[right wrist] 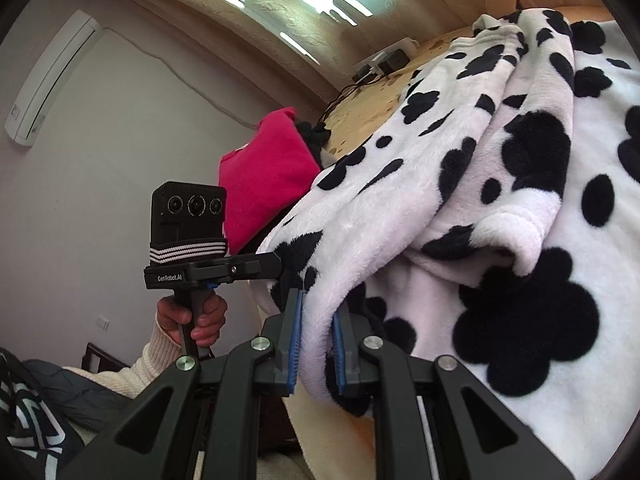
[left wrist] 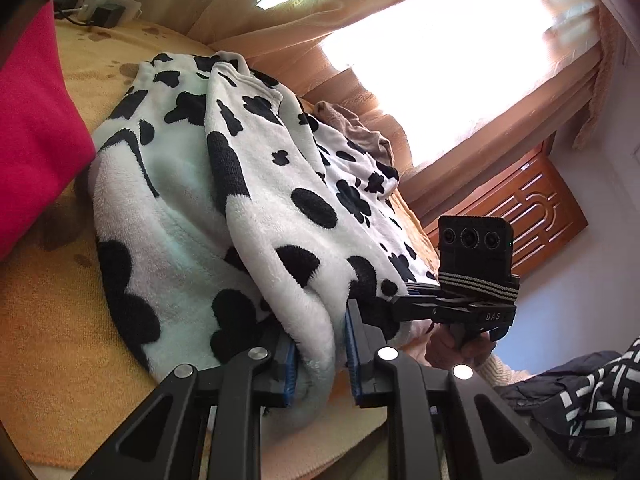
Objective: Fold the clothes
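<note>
Garment: a fleece cow-print garment (left wrist: 208, 184), white with black blotches, lies heaped on an orange-yellow bed cover (left wrist: 52, 320); in the left wrist view it fills the middle and runs from 11 o'clock down to 6 o'clock.
Left gripper: the left gripper (left wrist: 320, 354) sits at 6 o'clock in its own view, its blue-padded fingers (left wrist: 290, 376) pinching a thick rolled edge of the fleece.
Right gripper: the right gripper (right wrist: 316, 354) pinches another fold of the same fleece between its blue pads (right wrist: 294, 344), at 6 o'clock in the right wrist view.
Grip spacing: each gripper shows in the other's view, at 4 o'clock from the left, 8 o'clock from the right, both at the garment's near edge.
Hands: a hand (right wrist: 192, 316) in a cream knit sleeve (right wrist: 132, 372) holds the left gripper's handle.
Pink cloth: a magenta cloth (left wrist: 36, 132) lies at 9 o'clock, touching the fleece.
Brown cloth: a brown cloth (left wrist: 356, 128) lies beyond the fleece at 1 o'clock.
Backdrop: curtains (left wrist: 360, 8) before a bright window.
</note>
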The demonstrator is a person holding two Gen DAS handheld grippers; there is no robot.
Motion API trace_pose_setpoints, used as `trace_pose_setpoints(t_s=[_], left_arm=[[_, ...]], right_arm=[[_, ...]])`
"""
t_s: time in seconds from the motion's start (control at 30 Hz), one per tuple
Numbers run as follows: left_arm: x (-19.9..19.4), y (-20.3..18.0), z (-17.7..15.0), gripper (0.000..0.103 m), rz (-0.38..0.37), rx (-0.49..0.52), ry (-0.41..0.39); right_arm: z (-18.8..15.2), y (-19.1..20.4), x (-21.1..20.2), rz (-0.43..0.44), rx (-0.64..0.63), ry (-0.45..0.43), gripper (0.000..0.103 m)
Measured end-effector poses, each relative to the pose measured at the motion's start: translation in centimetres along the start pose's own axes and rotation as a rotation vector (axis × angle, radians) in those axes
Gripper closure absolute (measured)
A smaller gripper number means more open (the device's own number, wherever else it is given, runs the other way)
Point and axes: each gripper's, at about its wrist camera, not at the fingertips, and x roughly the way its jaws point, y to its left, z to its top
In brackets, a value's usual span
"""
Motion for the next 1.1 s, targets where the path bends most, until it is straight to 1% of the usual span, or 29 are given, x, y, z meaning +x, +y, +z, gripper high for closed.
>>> trace_pose_setpoints(t_s=[0.07, 0.1, 0.17, 0.23, 0.27, 0.3, 0.33, 0.37, 0.4, 0.43, 0.47, 0.53, 0.6, 0.63, 0.67, 0.7, 0.77, 0.83, 0.87, 0.93, 1.0, 1.1], left_arm=[[0.1, 0.0, -1.1, 0.082, 0.047, 0.011, 0.045], [0.4, 0.3, -1.7, 0.082, 0.057, 0.002, 0.071], [1.0, 1.3, -2.8, 0.082, 0.064, -0.033, 0.103], [0.9, 1.7, -3.4, 0.082, 0.036, -0.062, 0.096], [0.7, 1.6, -3.6, 0.082, 0.032, -0.060, 0.095], [0.5, 1.4, -3.8, 0.081, 0.030, -0.054, 0.095], [0.4, 1.0, -4.0, 0.081, 0.025, -0.034, 0.108], [0.3, 0.5, -4.1, 0.081, 0.039, -0.007, 0.119], [0.2, -0.1, -4.2, 0.081, 0.059, 0.019, 0.129], [-0.3, -0.5, -4.1, 0.081, 0.072, 0.036, 0.122], [-0.8, -0.9, -4.0, 0.081, 0.084, 0.050, 0.111], [-1.9, -1.6, -3.7, 0.081, 0.108, 0.079, 0.089], [-3.4, -2.4, -2.6, 0.081, 0.123, 0.102, 0.025], [-4.2, -2.8, -1.8, 0.081, 0.123, 0.113, -0.015], [-4.9, -3.2, -1.0, 0.081, 0.125, 0.122, -0.056], [-5.3, -3.6, -0.1, 0.080, 0.123, 0.129, -0.093], [-5.8, -4.3, 1.6, 0.071, 0.118, 0.141, -0.167], [-5.1, -4.8, 3.0, 0.033, 0.113, 0.151, -0.207], [-4.2, -5.0, 3.6, 0.029, 0.120, 0.164, -0.212], [-1.5, -4.9, 4.5, 0.028, 0.148, 0.176, -0.160], [1.5, -4.4, 4.7, 0.028, 0.188, 0.177, -0.083], [5.2, -2.9, 4.3, 0.028, 0.279, 0.182, 0.026]], right_arm=[[-0.9, 0.6, 0.7, -0.018, -0.031, 0.043, 0.087], [-1.3, 0.7, 1.1, -0.035, -0.040, 0.063, 0.084], [-1.9, 0.3, 1.9, -0.057, -0.042, 0.110, 0.084], [-2.1, 0.1, 2.2, -0.067, -0.033, 0.130, 0.084], [-2.1, 0.0, 2.2, -0.070, -0.027, 0.135, 0.084], [-2.0, 0.1, 2.1, -0.076, -0.028, 0.141, 0.080], [-1.9, 0.3, 1.8, -0.084, -0.035, 0.147, 0.073], [-1.8, 0.6, 1.5, -0.092, -0.046, 0.153, 0.069], [-1.6, 1.0, 1.1, -0.108, -0.065, 0.154, 0.061], [-1.4, 1.5, 0.8, -0.135, -0.091, 0.149, 0.056], [-1.1, 2.1, 0.3, -0.163, -0.118, 0.140, 0.054], [-0.6, 3.3, -1.0, -0.223, -0.173, 0.091, 0.044], [0.0, 4.8, -1.9, -0.279, -0.241, 0.014, 0.043], [0.4, 5.6, -2.1, -0.293, -0.282, -0.024, 0.043], [0.7, 6.2, -2.0, -0.299, -0.321, -0.048, 0.043], [0.9, 6.7, -1.5, -0.295, -0.360, -0.054, 0.043], [1.1, 7.3, -0.5, -0.291, -0.420, -0.056, 0.043], [0.7, 6.8, 0.4, -0.304, -0.419, -0.024, 0.043], [0.6, 6.6, 0.8, -0.310, -0.419, -0.008, 0.043], [0.2, 6.1, 1.6, -0.322, -0.418, 0.024, 0.044], [-0.1, 5.7, 2.4, -0.335, -0.417, 0.056, 0.044], [-0.6, 5.0, 3.7, -0.353, -0.415, 0.104, 0.044]])
